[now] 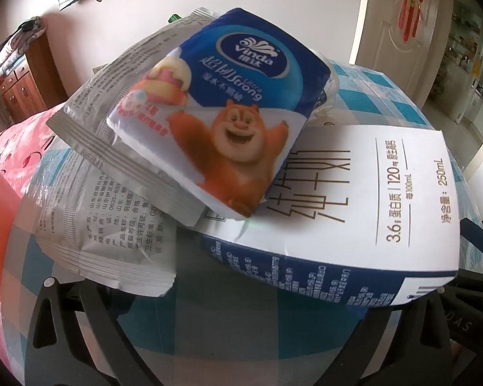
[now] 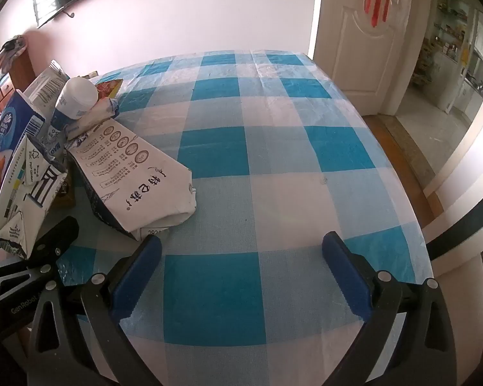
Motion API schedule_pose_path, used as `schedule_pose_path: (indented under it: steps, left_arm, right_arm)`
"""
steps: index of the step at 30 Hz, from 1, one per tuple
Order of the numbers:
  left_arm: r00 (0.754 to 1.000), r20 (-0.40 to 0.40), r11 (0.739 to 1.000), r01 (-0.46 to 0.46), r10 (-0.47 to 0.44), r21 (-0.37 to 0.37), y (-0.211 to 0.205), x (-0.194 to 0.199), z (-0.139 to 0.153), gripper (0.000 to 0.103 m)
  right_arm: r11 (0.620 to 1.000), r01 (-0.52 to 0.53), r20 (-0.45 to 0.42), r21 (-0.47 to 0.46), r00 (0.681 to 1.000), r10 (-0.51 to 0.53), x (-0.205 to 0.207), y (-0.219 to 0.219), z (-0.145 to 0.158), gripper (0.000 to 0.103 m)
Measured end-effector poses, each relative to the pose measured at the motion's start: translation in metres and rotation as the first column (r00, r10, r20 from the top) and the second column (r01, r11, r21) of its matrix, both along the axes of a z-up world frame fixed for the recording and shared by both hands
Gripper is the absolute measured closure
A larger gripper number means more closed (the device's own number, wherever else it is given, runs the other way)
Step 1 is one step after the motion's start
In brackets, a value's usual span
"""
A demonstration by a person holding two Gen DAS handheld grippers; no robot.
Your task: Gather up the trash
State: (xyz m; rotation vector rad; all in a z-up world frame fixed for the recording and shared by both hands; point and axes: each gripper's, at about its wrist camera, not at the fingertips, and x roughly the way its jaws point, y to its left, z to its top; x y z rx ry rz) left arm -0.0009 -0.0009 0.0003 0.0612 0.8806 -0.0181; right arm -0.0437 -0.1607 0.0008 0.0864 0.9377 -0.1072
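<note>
Right tongs (image 2: 241, 270) wide open, empty, over checked desk (image 2: 273, 167). Left tongs (image 1: 241, 337) wide open too, holding nothing; milk carton (image 1: 338, 225) just ahead.

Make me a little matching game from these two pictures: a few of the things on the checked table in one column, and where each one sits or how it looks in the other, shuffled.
Things:
1. tissue pack
2. milk carton
3. silver wrapper
4. white bottle

Descriptions:
A. lies flat, white with a dark blue side
B. blue with a cartoon bear, on top of the pile
C. stands among the trash at the table's left edge, seen from the right gripper
D. crinkled foil with small print, under the tissue pack

Pairs: 1-B, 2-A, 3-D, 4-C
</note>
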Motion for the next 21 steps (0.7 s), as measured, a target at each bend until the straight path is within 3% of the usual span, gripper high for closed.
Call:
schedule_pose_path:
  steps: [3,12,21]
  left_arm:
    - [1.0,-0.012,1.0,-0.006,0.006,-0.005,-0.005,-0.002,-0.001,0.004]
    - [1.0,-0.029,1.0,-0.009,0.009,-0.028,-0.002,0.001,0.002,0.004]
    - [0.998,-0.022,0.998,0.054,-0.055,-0.031,0.01,-0.037,0.0,0.004]
  right_arm:
    - [0.998,-0.003,-0.012,-0.055,1.0,0.002,0.001,0.002,0.0,0.004]
    - [0.999,-0.006,-0.008,-0.035,1.0,0.005,0.002,0.005,0.0,0.004]
    - [0.999,-0.01,-0.008,-0.034,1.0,0.01,-0.008,0.005,0.0,0.004]
